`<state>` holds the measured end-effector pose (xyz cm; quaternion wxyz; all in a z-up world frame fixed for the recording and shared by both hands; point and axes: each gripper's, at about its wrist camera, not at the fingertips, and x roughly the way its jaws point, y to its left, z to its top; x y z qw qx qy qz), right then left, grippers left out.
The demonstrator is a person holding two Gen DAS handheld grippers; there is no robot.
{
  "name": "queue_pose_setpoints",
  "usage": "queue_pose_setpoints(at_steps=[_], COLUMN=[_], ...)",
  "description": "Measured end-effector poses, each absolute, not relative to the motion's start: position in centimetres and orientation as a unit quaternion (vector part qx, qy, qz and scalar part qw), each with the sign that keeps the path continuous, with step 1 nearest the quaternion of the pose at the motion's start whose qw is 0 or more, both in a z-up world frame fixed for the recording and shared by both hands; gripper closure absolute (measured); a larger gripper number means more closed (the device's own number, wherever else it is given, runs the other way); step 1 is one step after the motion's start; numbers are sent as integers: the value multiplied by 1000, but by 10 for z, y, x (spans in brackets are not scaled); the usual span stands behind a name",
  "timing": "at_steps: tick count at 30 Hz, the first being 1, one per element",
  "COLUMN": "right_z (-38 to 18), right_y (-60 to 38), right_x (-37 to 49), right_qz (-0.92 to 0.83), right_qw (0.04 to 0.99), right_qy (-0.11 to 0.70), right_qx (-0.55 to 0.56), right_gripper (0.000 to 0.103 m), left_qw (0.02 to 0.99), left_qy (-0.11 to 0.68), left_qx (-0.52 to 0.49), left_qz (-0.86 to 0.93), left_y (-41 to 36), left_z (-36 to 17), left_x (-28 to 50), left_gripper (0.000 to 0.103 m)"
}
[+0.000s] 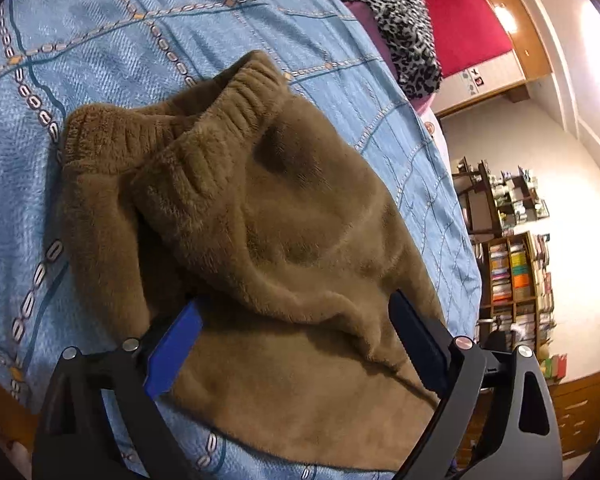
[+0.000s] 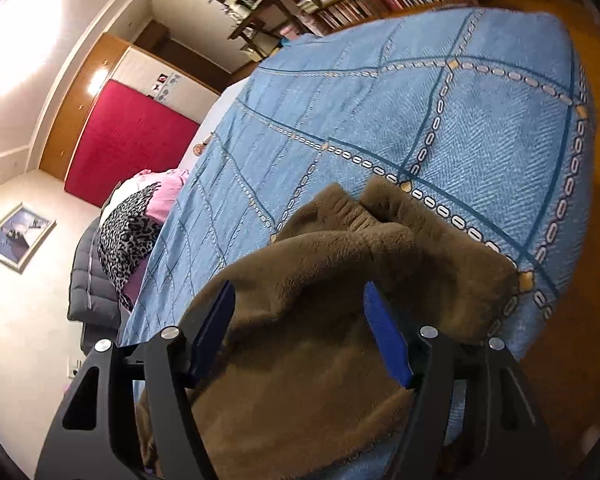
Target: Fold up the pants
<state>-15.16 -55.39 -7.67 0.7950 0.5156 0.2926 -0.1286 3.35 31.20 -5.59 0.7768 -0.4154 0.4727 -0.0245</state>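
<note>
Pants (image 1: 260, 240): brown fleece, lying bunched on the blue bedspread (image 1: 120, 40), ribbed waistband (image 1: 236, 96) at the far end from you. The near part lies flat; a thick layer is humped over it, so the stack is uneven.

Left gripper (image 1: 296, 344): jaws stand wide apart, pads clear of the cloth, fleece lying between them but not pinched. Right gripper (image 2: 300, 332): jaws also apart, a raised roll of fleece between the pads; no clamp on it that the view shows. You hold nothing with either.

Risks, judged from this layout:
- The fleece is thick and springy. If you close on the hump, you probably catch only the top layer and peel it off the one below, spoiling the fold.
- If you close too deep you may pinch the bedspread along with the pants and drag it.
- The two waistband halves are not aligned. Folding over them as they lie likely locks in a skewed edge.
- In the right view the pants lie near the edge of the bed (image 2: 580, 240). A pull toward that side could slide them off.
- Uneven pull between your two hands would twist the bundle.
</note>
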Motion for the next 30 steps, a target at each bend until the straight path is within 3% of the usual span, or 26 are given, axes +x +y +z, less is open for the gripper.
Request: queue_pose_setpoints(at_steps=[10,15,17,18,20,21,22,25,30], right_z=[-102,-103,-103,-103,-100,-98,-95,-71,-21], right_y=[-567,-562,-561,-562,-562,-561,-560,-557,-550], right_x=[-130,-121,-118,-118,-118,-112,-112,-111,-110], right_qz=[-131,-142,-148,-150,-158,-159,-159,-155,-140], right_qw=[741,753,758,760,770,774,781,815,863], right_qy=[307,312,315,315,318,318,316,301,270], right_qx=[582,562,552,549,531,525,515,470,404], right_gripper=[35,51,62,65,84,87,94,97,98], left_qw=[760,758,759,759,757,755,751,756,782], left_qy=[472,467,467,468,474,478,483,471,419], left_qx=[-447,-455,-454,-453,-450,-449,-449,-453,-460], left_qz=[-19,-15,-11,-11,3,9,17,21,-4], left_y=[319,320,320,318,319,319,321,330,352], left_z=[-66,-67,-66,-66,-66,-66,-66,-53,0], left_x=[44,47,48,49,52,53,54,56,57], left_gripper=[11,13,22,34,58,80,89,96,96])
